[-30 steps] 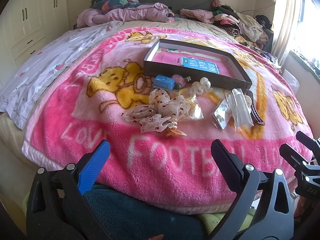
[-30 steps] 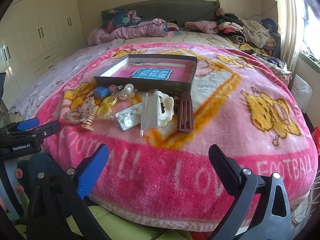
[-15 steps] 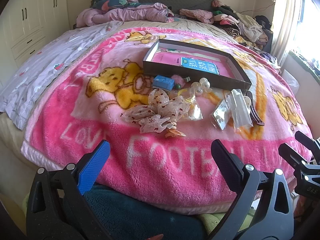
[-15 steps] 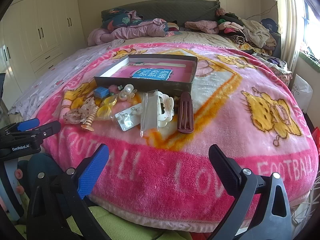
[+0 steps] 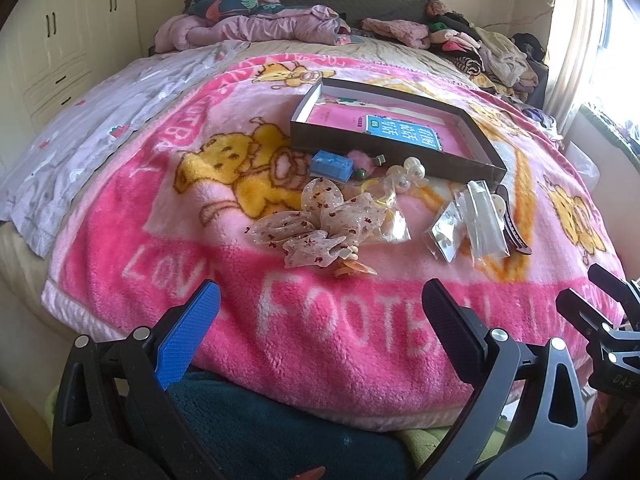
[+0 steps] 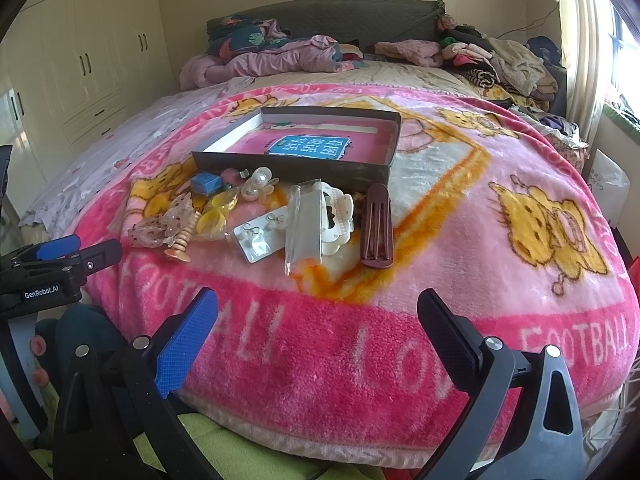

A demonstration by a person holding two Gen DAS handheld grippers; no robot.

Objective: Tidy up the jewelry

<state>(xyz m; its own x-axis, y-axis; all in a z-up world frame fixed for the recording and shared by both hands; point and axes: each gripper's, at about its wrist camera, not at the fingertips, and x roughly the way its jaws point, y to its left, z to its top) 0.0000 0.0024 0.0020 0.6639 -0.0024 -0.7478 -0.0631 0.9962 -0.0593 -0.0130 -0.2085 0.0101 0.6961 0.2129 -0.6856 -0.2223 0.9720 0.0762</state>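
A dark shallow box (image 5: 476, 160) (image 6: 304, 166) with a pink lining lies open on the pink blanket. In front of it lies a pile of jewelry: a sheer spotted bow (image 5: 320, 224) (image 6: 168, 222), a small blue box (image 5: 331, 165) (image 6: 206, 182), pearl pieces (image 5: 410, 172) (image 6: 258, 184), clear packets (image 5: 482, 216) (image 6: 306, 220), an earring card (image 6: 260, 236) and a brown hair clip (image 5: 514, 224) (image 6: 377, 228). My left gripper (image 5: 320, 310) and right gripper (image 6: 318, 312) are both open and empty, low at the bed's near edge, short of the pile.
Heaped clothes and bedding (image 6: 400, 52) lie along the headboard. White wardrobes (image 6: 80, 60) stand at the left, a bright window (image 5: 608, 40) at the right. The other gripper shows at each view's edge (image 5: 600, 320) (image 6: 60, 264).
Both grippers stay open. The views have barely shifted; the left one has crept slightly forward.
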